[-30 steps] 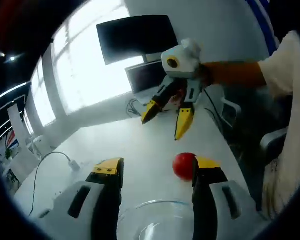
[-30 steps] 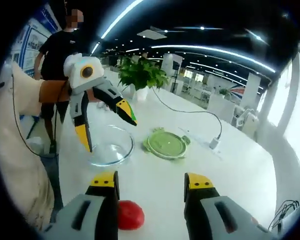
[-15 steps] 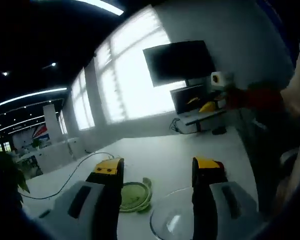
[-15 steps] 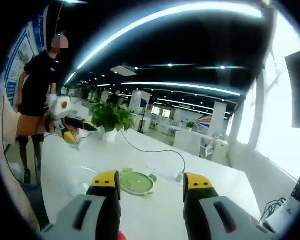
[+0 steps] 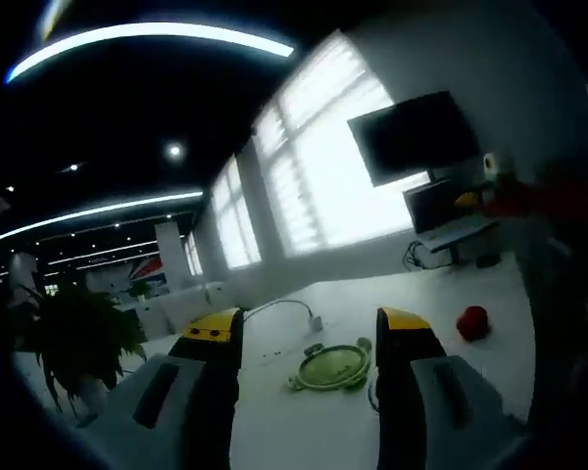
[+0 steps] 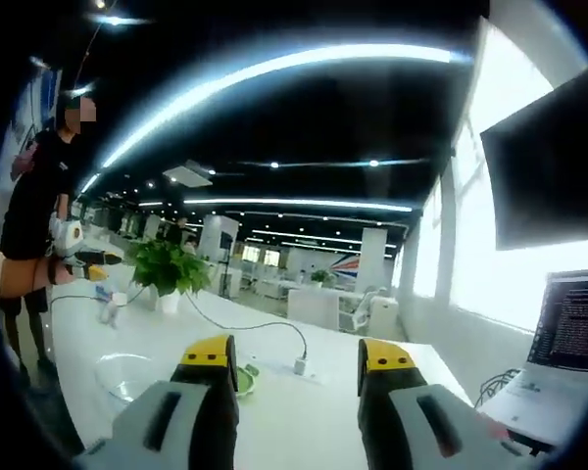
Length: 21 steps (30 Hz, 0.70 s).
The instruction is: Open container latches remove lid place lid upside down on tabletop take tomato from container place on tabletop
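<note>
Both my grippers — left gripper (image 5: 307,328), right gripper (image 6: 299,357) — hang apart, empty; green lid (image 5: 333,365) and tomato (image 5: 472,321) rest on the tabletop (image 5: 284,431).

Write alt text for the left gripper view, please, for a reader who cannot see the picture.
The left gripper hangs open and empty above a white table. Past its two yellow-tipped fingers, a green lid lies flat on the table, and a red tomato sits further right. A potted plant stands at the left, with bright windows behind.
</note>
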Each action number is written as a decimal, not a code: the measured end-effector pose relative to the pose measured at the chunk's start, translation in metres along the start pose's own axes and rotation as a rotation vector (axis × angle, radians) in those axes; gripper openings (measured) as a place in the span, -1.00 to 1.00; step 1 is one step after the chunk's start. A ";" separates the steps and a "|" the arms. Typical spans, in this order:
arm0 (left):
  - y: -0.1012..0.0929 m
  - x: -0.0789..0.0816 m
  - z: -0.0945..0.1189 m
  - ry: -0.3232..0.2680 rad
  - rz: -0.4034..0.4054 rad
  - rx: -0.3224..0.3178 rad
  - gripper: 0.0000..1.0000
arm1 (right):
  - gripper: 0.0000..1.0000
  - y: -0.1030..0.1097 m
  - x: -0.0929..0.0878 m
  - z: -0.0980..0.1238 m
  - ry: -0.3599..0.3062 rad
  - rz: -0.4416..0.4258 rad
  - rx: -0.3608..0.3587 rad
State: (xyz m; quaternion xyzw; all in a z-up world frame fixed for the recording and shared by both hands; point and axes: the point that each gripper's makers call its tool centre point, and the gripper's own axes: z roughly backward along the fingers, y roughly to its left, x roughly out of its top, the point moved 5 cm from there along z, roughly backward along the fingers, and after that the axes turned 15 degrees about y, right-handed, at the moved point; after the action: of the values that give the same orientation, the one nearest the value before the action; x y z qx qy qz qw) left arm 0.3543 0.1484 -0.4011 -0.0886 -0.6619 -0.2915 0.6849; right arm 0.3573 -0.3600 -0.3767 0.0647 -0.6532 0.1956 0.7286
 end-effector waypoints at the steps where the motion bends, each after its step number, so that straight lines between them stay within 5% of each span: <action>1: 0.002 -0.002 0.004 -0.004 0.005 0.013 -0.10 | -0.13 -0.001 -0.003 0.002 0.000 -0.004 -0.007; 9: 0.015 -0.032 0.031 0.012 0.075 0.127 -0.11 | -0.13 -0.010 -0.029 0.016 -0.012 -0.073 -0.067; 21: 0.036 -0.096 0.075 0.062 0.225 0.313 -0.12 | -0.14 -0.007 -0.099 0.010 0.058 -0.138 -0.122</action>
State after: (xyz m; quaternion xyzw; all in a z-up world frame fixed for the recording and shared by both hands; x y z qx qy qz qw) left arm 0.3136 0.2430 -0.4757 -0.0456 -0.6637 -0.1090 0.7386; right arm 0.3434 -0.3897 -0.4707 0.0595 -0.6364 0.1064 0.7617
